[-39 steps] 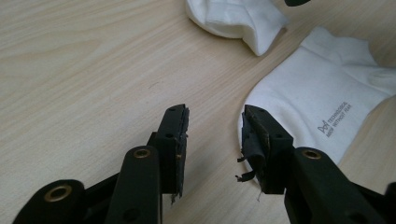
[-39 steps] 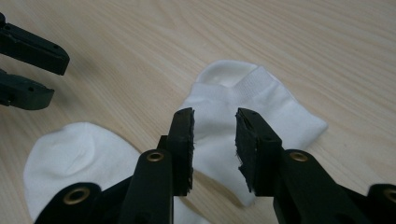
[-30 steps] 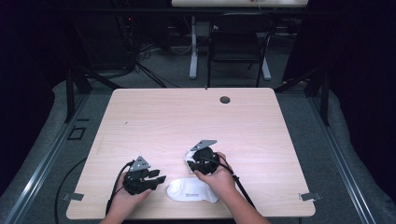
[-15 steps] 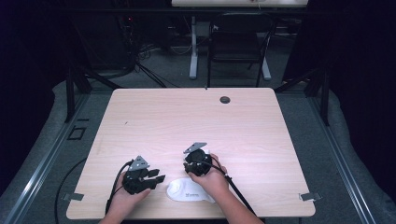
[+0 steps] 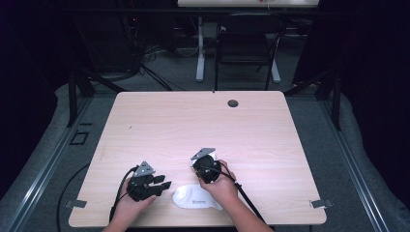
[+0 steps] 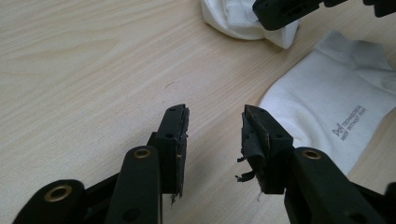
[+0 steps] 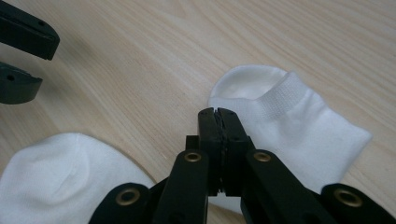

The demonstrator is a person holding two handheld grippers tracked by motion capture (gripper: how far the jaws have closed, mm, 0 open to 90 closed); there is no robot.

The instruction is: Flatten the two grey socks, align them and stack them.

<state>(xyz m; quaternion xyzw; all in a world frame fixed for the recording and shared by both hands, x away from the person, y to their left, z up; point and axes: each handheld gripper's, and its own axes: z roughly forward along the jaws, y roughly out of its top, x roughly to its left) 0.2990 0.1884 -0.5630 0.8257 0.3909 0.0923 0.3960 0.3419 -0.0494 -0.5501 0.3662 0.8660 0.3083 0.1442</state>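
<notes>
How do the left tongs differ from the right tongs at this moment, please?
The left tongs stand open with nothing between them; the right tongs have just closed and are shut. The left tongs sit beside the printed sock, apart from it; the right tongs meet the cuff of the ribbed sock, though I cannot tell whether they pinch it. Both are black and near the front edge of the table.

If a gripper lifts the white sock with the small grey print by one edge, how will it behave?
Probably floppy: the printed sock lies flat and softly creased on the table, so it should droop from a pinch. It is likely light, since it looks like thin knit fabric. If pushed, it may bunch up rather than slide, and it has no shape that could roll.
</notes>
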